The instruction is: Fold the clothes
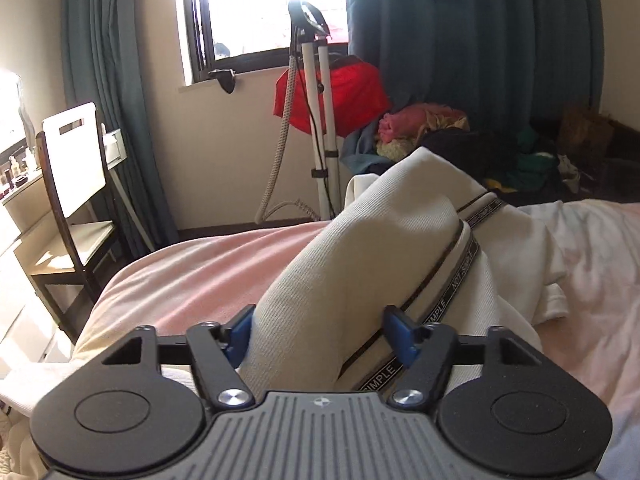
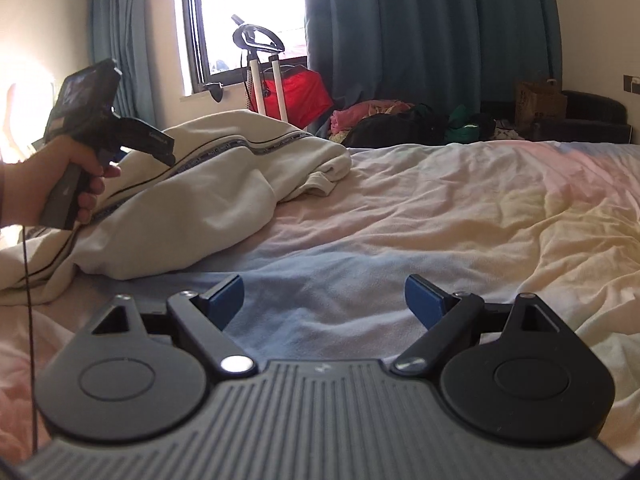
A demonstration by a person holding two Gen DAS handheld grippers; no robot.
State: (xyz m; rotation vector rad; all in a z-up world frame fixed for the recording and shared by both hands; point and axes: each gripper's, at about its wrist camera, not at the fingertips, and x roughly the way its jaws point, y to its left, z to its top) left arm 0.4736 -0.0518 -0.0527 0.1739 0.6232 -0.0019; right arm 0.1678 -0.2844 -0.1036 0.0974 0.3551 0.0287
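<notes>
Bedsheet (image 2: 440,200) below: left claw (image 1: 320,330) half-open around cream garment (image 1: 360,240); right claw (image 2: 324,300) spread wide, holding nothing.

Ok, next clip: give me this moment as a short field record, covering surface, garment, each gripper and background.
surface: bed with a wrinkled pastel sheet
garment: cream sweatshirt with dark lettered trim, bunched and partly lifted at the bed's left side
left gripper: fingers apart, a raised fold of the sweatshirt between them; not visibly clamped
right gripper: open, holding nothing, low over bare sheet, apart from the sweatshirt
background: window, teal curtains, garment steamer stand, clothes pile, chair
fold progress: not folded yet
</notes>
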